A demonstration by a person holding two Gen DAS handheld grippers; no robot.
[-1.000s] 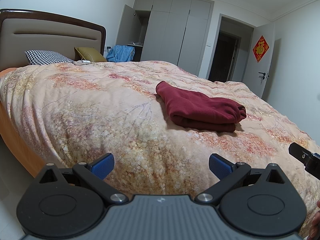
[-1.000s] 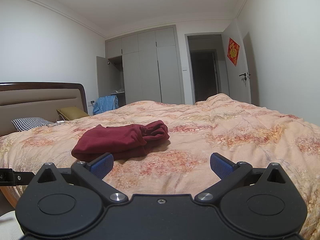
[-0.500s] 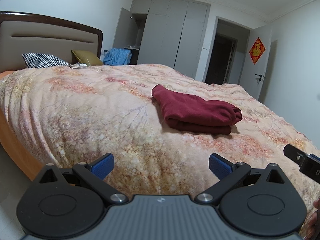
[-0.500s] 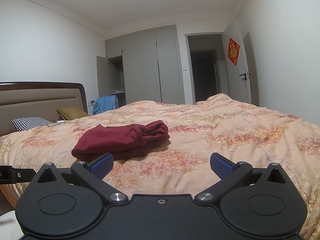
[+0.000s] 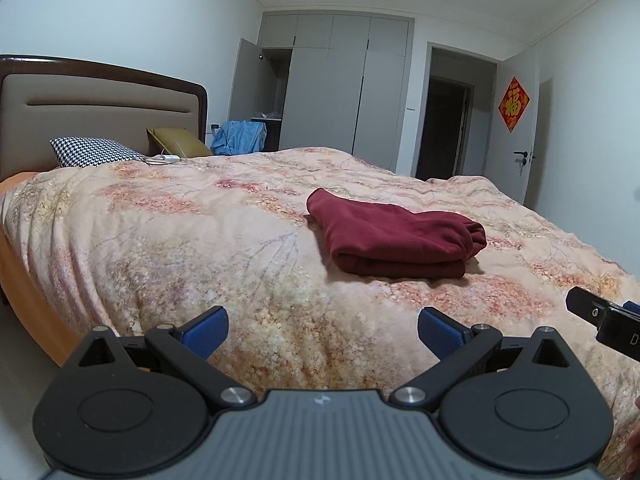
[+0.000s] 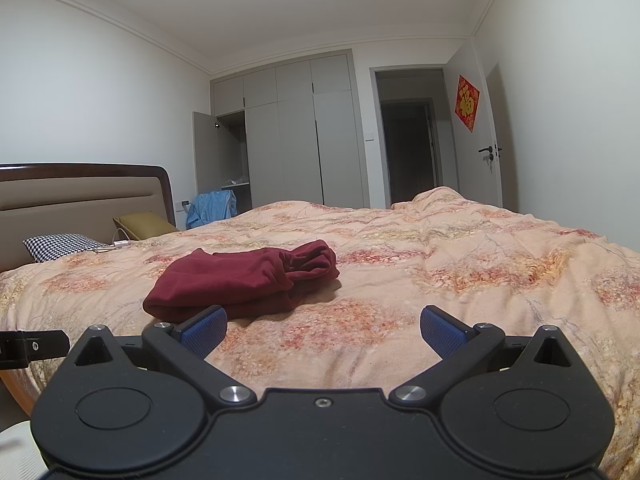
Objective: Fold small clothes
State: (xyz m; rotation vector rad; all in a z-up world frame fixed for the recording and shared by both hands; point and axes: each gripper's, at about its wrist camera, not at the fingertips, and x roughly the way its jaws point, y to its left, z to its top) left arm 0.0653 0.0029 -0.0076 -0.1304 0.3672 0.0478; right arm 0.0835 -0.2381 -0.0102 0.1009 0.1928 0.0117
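Blue ribbed pads on black linkage arms: left gripper [image 5: 322,330] has its jaws spread wide, nothing between them, held low off the near edge of the bed. Right gripper [image 6: 323,330] same condition, jaws wide apart and empty; its black finger tip shows at the right border of the left wrist view, so the two tools sit side by side, apart.

Beyond both: peach floral quilted bedspread [image 5: 168,248], soft and rumpled. On it, toward the middle of the bed and well clear of either gripper, lies the dark red knit garment [image 5: 394,236], seen also from the right wrist [image 6: 244,284].

Appearance: folded into a compact, thick stack of several layers. One long side is a rounded fold; the end toward the door side shows bunched, gathered fabric, less tidy than the rest. No loose sleeves visible.

Handling, judged: light, limp, thick plush-like cloth, not slippery; layers will slide over each other if lifted by one corner. Best hold is at the rounded fold edge, pinching all layers, or both ends at once.

Task status, judged: fold looks essentially done; bunched end may want squaring.
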